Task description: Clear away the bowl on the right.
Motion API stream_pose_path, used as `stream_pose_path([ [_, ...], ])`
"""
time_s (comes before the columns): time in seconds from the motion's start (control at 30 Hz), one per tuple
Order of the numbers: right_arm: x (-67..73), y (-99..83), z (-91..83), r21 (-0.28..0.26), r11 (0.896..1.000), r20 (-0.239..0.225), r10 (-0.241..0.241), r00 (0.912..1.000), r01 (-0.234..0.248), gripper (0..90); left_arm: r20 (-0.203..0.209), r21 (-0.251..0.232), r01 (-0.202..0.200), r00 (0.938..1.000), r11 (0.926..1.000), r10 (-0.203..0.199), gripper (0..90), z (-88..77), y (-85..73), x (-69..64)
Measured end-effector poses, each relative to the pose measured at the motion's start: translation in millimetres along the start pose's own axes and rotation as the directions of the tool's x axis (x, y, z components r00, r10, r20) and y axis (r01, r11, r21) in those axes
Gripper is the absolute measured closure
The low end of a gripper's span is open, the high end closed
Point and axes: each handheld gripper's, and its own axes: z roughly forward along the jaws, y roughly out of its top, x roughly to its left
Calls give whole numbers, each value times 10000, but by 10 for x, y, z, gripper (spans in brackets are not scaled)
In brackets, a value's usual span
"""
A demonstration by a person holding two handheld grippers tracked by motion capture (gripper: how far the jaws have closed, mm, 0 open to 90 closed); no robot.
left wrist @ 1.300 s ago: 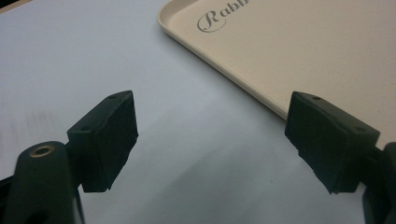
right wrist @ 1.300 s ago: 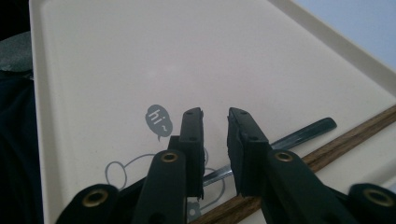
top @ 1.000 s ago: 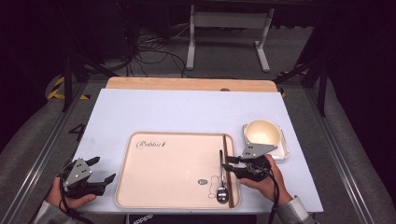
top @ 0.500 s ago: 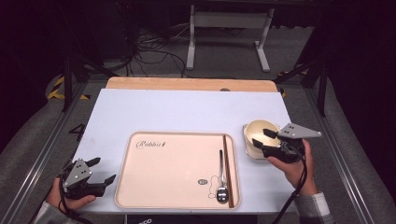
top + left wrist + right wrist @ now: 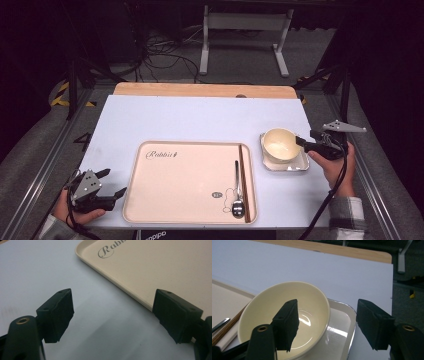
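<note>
A cream bowl [image 5: 281, 144] sits on a square white plate [image 5: 301, 163] to the right of the beige tray [image 5: 190, 175]. A metal spoon [image 5: 237, 192] and brown chopsticks [image 5: 243, 182] lie along the tray's right side. My right gripper [image 5: 305, 138] is at the bowl's right side, pointing left. In the right gripper view it [image 5: 327, 302] is open and its jaws have just been opening. One jaw hangs over the bowl [image 5: 312, 300], the other is outside over the plate [image 5: 339, 315], and the rim between them is not pressed. My left gripper [image 5: 114, 181] rests open at the tray's left edge [image 5: 162, 265].
A wooden board [image 5: 205, 90] borders the white table top [image 5: 200, 117] at the back. A metal stand [image 5: 245, 35] and cables lie on the dark floor beyond. The table's right edge is close behind my right hand [image 5: 337, 170].
My right gripper has moved right and slightly up, from the chopsticks at the tray's right edge to the bowl's right side, with wider jaws. The chopsticks stay on the tray. The left gripper has not moved.
</note>
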Motion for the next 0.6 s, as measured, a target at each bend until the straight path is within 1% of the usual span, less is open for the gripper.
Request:
stream_pose_path([
  [0.03,-39,-11,30,93,9998,-77,174,9998,-173,352,23,28,8,10000,10000,-9,182,15,4,-2],
  [0.1,-103,-31,97,316,9982,-82,509,9987,-506,349,75,59,-41,10000,10000,41,182,35,11,-3],
  [0.17,-133,-47,156,601,9963,-125,617,9980,-609,349,48,101,-91,9999,9999,91,182,41,14,-6],
  [0.23,-158,-66,207,721,9939,-285,861,9959,-838,350,59,109,-95,9999,9999,95,181,40,11,-9],
  [0.37,-160,-77,299,941,9893,-608,1172,9912,-1112,350,19,89,-144,9999,9999,143,181,37,22,-23],
  [0.43,-146,-81,391,1346,9845,-798,1238,9891,-1123,354,37,122,-199,9998,9997,198,181,39,27,-27],
  [0.47,-144,-86,425,1420,9833,-795,1256,9889,-1135,362,22,119,-240,9997,9996,239,180,39,29,-29],
  [0.5,-141,-96,474,1585,9793,-800,1397,9870,-1258,377,8,137,-249,9997,9996,249,180,39,29,-31],
  [0.53,-140,-102,502,1697,9771,-815,1440,9862,-1287,386,28,147,-250,9997,9996,250,180,36,25,-33],
  [0.6,-136,-120,553,1879,9723,-806,1566,9844,-1393,422,14,151,-185,9998,9997,184,180,31,15,-34],
])
